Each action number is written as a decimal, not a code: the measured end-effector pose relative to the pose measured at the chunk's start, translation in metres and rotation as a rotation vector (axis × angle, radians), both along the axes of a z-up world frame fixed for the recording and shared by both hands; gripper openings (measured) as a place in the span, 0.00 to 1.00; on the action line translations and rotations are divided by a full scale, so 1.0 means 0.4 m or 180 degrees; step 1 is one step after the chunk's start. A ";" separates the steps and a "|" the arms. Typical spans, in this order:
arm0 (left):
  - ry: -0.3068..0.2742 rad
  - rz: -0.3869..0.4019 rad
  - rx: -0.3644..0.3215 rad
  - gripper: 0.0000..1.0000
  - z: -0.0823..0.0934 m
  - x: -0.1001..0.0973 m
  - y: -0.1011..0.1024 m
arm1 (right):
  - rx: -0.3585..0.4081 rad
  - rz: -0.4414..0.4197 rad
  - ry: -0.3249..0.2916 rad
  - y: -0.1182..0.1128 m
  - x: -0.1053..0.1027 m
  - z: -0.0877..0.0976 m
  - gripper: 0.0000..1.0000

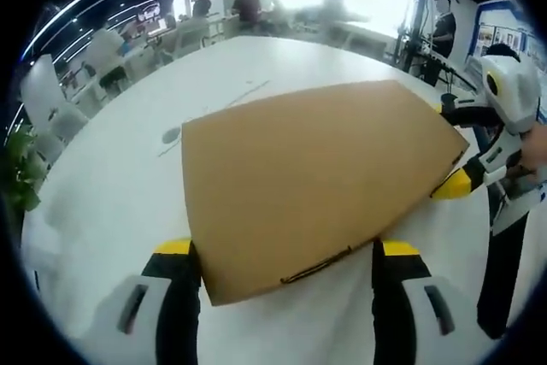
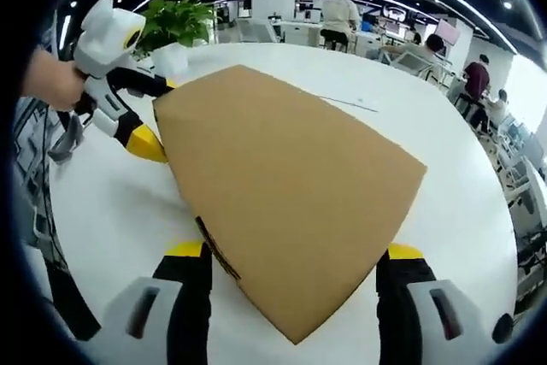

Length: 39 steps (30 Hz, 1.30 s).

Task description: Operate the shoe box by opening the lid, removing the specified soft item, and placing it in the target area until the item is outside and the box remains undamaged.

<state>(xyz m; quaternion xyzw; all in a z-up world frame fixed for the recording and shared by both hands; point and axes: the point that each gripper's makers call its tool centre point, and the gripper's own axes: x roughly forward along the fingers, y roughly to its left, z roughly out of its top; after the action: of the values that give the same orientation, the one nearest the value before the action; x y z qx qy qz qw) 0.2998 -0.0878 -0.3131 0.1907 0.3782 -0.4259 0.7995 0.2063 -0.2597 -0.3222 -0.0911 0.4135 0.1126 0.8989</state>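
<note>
So far nothing is done — the shoe box [image 1: 316, 177] lid is down, the soft item unseen. We have the left claw [image 1: 291, 284] and right claw [image 2: 295, 288] spread wide, each straddling a box corner — holding nothing.

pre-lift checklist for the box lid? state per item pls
1. Lid closed: ok, lies flat on the box.
2. Left gripper open, jaws either side of the near corner: ok.
3. Right gripper open, jaws astride its corner: ok.
4. Firm grip on lid edge: not ok, neither is shut.
5. Table has bare space for the item: ok.
6. Soft item inside: cannot tell, box shut.
</note>
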 end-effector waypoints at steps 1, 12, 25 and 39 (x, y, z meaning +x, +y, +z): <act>-0.0006 0.0014 -0.0024 0.84 0.000 -0.003 0.003 | 0.0024 -0.0009 0.0010 0.001 0.001 0.001 0.81; -0.0094 0.0243 -0.0266 0.97 0.000 -0.015 -0.010 | 0.0188 -0.0219 -0.0001 0.014 0.021 0.004 0.89; -0.0033 0.0307 -0.0268 0.91 0.004 -0.028 -0.004 | 0.0060 -0.0044 -0.0104 0.005 0.016 0.003 0.87; -0.0007 0.0538 -0.0427 0.88 0.010 -0.062 0.010 | 0.0130 0.0366 -0.0066 -0.005 0.007 0.010 0.81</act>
<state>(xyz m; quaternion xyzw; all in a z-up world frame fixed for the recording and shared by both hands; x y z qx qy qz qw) 0.2750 -0.0840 -0.3092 0.1047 0.3628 -0.3811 0.8439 0.2092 -0.2618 -0.3181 -0.0974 0.3959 0.1715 0.8968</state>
